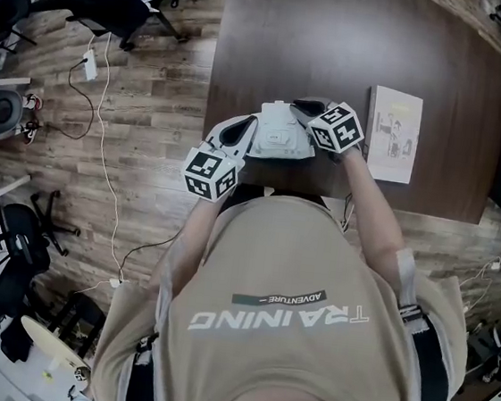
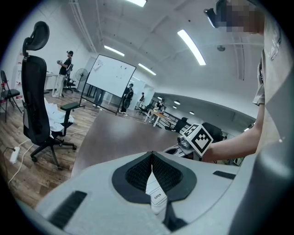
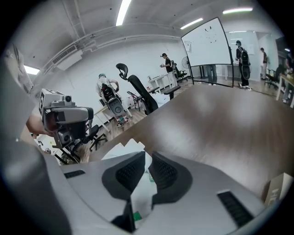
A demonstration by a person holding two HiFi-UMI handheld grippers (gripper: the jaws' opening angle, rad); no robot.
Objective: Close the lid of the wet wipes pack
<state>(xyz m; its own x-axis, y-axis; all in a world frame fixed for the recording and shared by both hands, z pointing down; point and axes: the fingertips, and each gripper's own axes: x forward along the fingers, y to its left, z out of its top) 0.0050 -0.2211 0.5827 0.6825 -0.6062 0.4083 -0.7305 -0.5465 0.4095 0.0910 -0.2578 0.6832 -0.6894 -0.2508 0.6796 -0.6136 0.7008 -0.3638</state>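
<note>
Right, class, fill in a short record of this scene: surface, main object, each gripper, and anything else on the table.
Surface: dark wooden table
Main object: white wet wipes pack, near the table's front edge
Left gripper: jaws shut on the pack's flap, marked OPEN
Right gripper: jaws closed on the pack's other end
Also there: pale flat box, right of the pack, apart from it
</note>
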